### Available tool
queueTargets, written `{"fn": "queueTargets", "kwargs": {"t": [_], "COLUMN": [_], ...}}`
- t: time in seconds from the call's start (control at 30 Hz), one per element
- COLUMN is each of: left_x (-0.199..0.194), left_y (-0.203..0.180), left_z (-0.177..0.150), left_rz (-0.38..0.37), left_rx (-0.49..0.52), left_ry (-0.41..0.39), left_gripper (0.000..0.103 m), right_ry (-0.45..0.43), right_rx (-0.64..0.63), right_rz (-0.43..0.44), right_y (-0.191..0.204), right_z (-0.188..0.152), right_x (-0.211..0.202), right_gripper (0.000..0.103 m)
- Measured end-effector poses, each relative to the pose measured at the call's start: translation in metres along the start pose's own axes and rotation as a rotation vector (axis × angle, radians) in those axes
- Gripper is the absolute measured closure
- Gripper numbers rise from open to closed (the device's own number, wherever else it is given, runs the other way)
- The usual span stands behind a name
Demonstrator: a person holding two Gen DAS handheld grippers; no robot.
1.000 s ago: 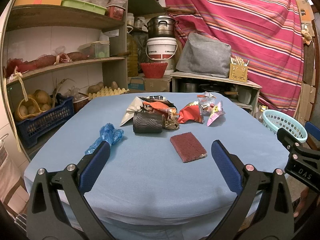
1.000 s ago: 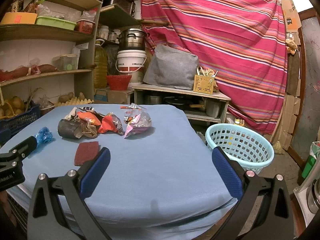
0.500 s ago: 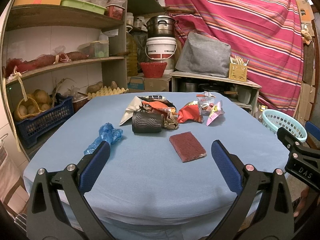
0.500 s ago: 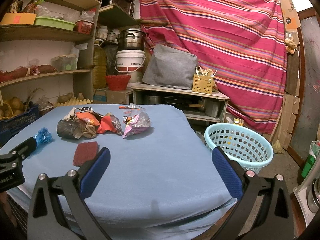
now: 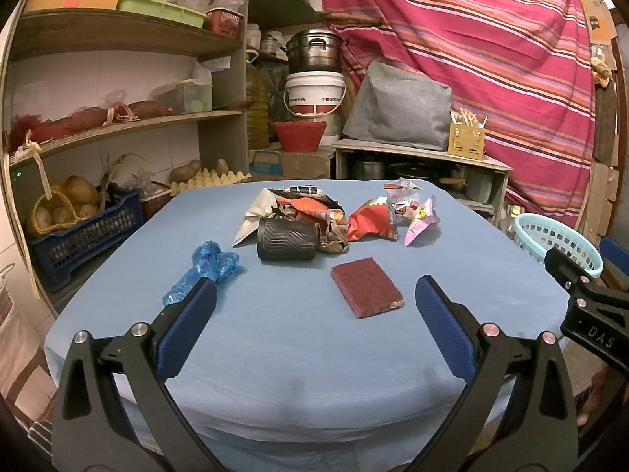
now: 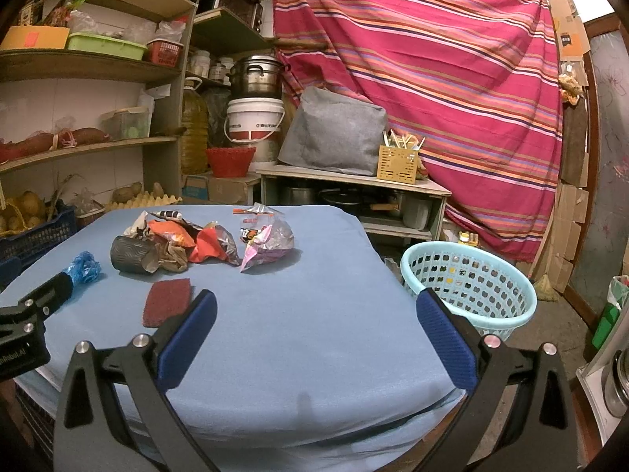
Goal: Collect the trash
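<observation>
On my right gripper, seen from the left wrist camera, I can read "DAS" in pale letters — nothing more. The white bucket carries a printed band, too small for me to read.

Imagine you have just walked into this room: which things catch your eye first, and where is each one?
The huge pink striped cloth hanging across the back wall grabs attention first. Next comes the heap of crumpled wrappers at the far middle of the blue table, with a dark red scouring pad lying alone nearer the camera. Beside the table on the floor stands a pale blue basket, beyond the open right claw.
</observation>
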State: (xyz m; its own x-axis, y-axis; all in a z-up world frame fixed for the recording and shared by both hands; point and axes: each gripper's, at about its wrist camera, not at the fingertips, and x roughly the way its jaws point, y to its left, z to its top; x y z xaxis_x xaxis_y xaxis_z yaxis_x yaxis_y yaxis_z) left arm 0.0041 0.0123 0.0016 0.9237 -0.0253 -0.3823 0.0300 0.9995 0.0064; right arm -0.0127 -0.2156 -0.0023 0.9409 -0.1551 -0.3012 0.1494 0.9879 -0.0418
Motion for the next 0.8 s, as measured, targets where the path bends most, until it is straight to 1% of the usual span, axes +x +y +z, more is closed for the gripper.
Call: {"fn": "queueTargets", "kwargs": {"t": [0.27,0.43,0.63,0.8], "left_x": [0.002,0.008,0.015,0.024], "left_y": [-0.004,-0.006,0.001,0.001], "left_z": [-0.002,-0.005,-0.003,-0.001], "left_rz": [-0.001,-0.004,-0.006,-0.014], "left_rx": [0.004,0.014,0.002,0.023], "left_ry": [0.004,0.029,0.063,0.085], "left_gripper": [0.005,0.005,0.005,0.005], "right_ry": [0.000,-0.002,-0.001,0.003], "right_rx": [0.001,-0.002,0.004,0.013], "right_rz": [-0.002,-0.004,-0.018,-0.020], "right_y": [-0.003,-0.004,-0.014,-0.017], "right_z": [0.000,0.000,-0.001,0.000], "right_x": [0.000,0.000,0.002,0.003], "right_gripper": [0.004,0.004,0.004,0.004]}}
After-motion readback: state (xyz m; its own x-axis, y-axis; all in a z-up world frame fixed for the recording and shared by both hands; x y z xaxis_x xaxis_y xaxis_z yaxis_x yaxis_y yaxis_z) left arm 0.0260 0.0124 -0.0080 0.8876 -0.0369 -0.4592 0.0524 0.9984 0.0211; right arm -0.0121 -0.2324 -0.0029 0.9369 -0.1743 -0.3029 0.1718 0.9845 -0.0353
